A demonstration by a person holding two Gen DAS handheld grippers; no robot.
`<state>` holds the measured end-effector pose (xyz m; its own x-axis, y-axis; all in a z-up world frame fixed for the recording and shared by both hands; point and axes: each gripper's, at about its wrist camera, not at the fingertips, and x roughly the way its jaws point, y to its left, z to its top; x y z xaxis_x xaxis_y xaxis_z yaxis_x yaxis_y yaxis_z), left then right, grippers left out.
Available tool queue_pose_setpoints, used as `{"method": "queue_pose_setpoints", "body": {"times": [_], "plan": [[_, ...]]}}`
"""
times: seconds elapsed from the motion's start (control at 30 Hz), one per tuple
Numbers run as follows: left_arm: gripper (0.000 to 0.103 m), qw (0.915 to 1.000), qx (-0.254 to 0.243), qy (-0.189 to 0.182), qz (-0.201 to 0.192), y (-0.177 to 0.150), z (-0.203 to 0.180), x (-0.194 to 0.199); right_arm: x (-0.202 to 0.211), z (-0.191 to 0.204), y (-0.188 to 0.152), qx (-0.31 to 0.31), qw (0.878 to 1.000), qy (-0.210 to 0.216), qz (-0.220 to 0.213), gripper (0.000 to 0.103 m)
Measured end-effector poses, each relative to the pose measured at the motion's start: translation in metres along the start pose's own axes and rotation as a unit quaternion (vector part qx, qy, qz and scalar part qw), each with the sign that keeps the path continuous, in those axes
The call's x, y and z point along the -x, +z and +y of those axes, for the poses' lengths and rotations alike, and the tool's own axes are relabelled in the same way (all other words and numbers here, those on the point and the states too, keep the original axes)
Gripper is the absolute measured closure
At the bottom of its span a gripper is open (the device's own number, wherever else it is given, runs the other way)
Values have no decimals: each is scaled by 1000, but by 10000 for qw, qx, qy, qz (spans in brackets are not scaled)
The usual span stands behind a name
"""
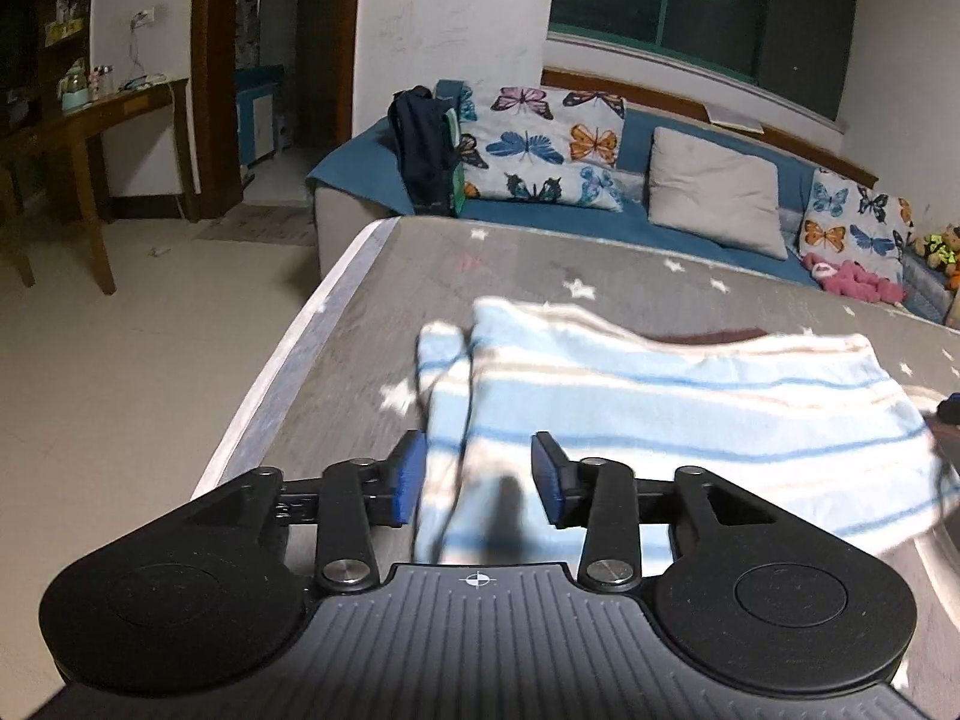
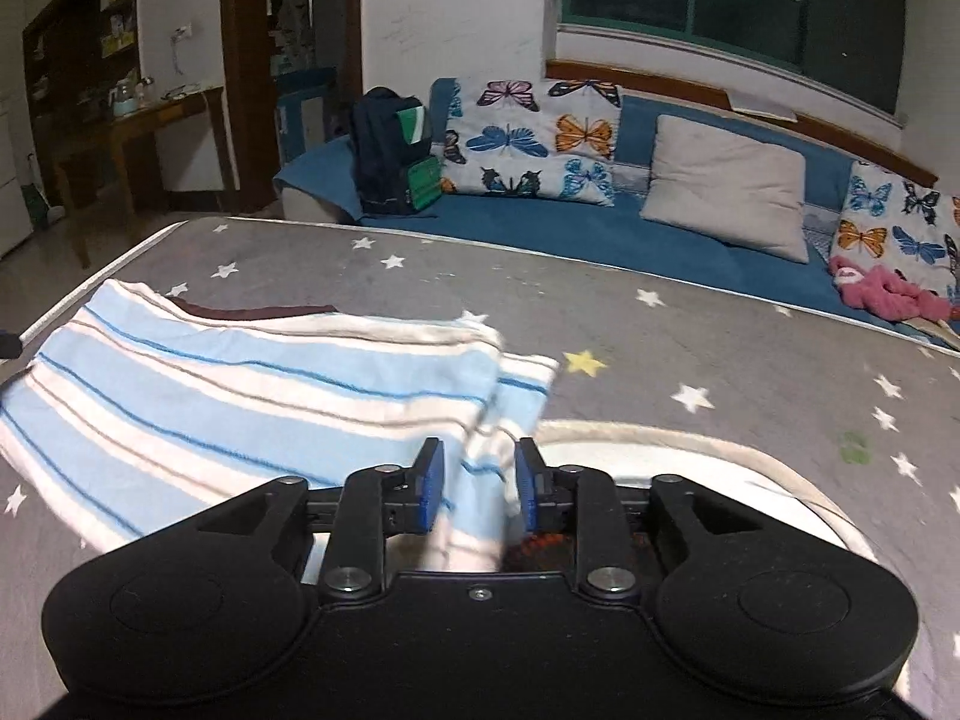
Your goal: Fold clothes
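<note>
1. Striped cloth (image 1: pixel 690 414) lay across the star-print bed (image 1: pixel 540 264), folded at least partly, its left and right ends bunched up toward the two grippers.
2. Left gripper (image 1: pixel 478 480) stood with its blue pads (image 1: pixel 408 483) parted and cloth running between them; neither pad looked pressed on the fabric, so it read as open rather than clamping.
3. Right gripper (image 2: pixel 475 489) showed the same stance at the opposite end: pads (image 2: pixel 433 489) apart, a gathered corner of cloth (image 2: pixel 240 396) rising through the gap, seemingly loose.
4. Dark brown edging (image 2: pixel 258 312) showed at the cloth's far side, either an under-layer or a second item; the views could not settle which.
5. Judged from the layers, one fold appeared done, and the piece looked wide enough to need another fold and some smoothing.
6. White garment (image 2: pixel 690 450) lay just right of the cloth, apparently unfolded and waiting.
7. Sofa (image 1: pixel 600 222) with cushions stood beyond the bed.
</note>
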<state>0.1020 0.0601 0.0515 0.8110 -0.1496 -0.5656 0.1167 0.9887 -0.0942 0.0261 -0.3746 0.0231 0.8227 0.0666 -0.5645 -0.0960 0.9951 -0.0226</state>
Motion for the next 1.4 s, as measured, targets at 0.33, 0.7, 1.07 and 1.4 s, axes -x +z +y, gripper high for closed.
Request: {"method": "queue_pose_setpoints", "body": {"times": [0.33,0.7,1.07,1.4], "plan": [[52,9995,-25,313,29,-62,7,59,48,-46,-41,-287,9986,-433,32,61],[38,9958,146,887,-190,-111,8,95,106,-116,-123,-711,9901,-1204,-110,37],[22,9939,214,1078,-62,-111,8,91,124,-162,-159,-982,9820,-1596,-249,22],[9,9936,255,1104,30,-113,11,88,126,-171,-166,-1239,9821,-1419,-84,4]]}}
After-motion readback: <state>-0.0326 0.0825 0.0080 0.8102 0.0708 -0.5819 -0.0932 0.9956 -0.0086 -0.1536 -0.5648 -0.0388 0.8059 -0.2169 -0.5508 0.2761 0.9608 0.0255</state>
